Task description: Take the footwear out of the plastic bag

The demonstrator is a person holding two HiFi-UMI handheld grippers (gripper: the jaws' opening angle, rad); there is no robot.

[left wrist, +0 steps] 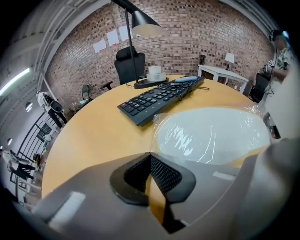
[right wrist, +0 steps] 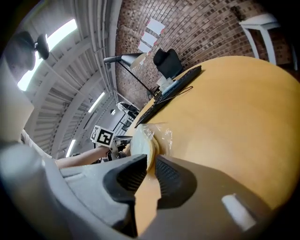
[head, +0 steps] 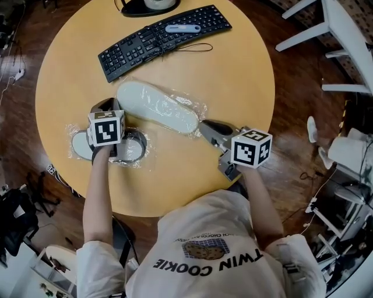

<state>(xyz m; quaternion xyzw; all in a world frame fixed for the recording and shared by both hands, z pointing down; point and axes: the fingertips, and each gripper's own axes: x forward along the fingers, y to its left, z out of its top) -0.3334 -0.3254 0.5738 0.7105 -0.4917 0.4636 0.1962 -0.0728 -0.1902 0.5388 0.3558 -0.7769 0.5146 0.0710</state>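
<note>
A long white slipper sole in a clear plastic bag (head: pixel 157 107) lies slantwise across the middle of the round table (head: pixel 239 75). My right gripper (head: pixel 205 125) is at the bag's right end. In the right gripper view its jaws (right wrist: pixel 149 161) stand a narrow gap apart, with the bag's end (right wrist: pixel 140 143) just at the fingertips and not pressed. A second bagged slipper with a dark strap (head: pixel 133 148) lies at the left, under my left gripper (head: pixel 108 106). In the left gripper view those pads (left wrist: pixel 150 154) meet at the tips with nothing seen between them; the bagged sole (left wrist: pixel 211 133) lies just ahead to the right.
A black keyboard (head: pixel 163 38) with a white pen-like object (head: pixel 182 28) on it lies at the far side, beside a lamp base (head: pixel 148 7). White furniture (head: pixel 344 35) stands off the table at the right. Bare tabletop lies between the bags and the near edge.
</note>
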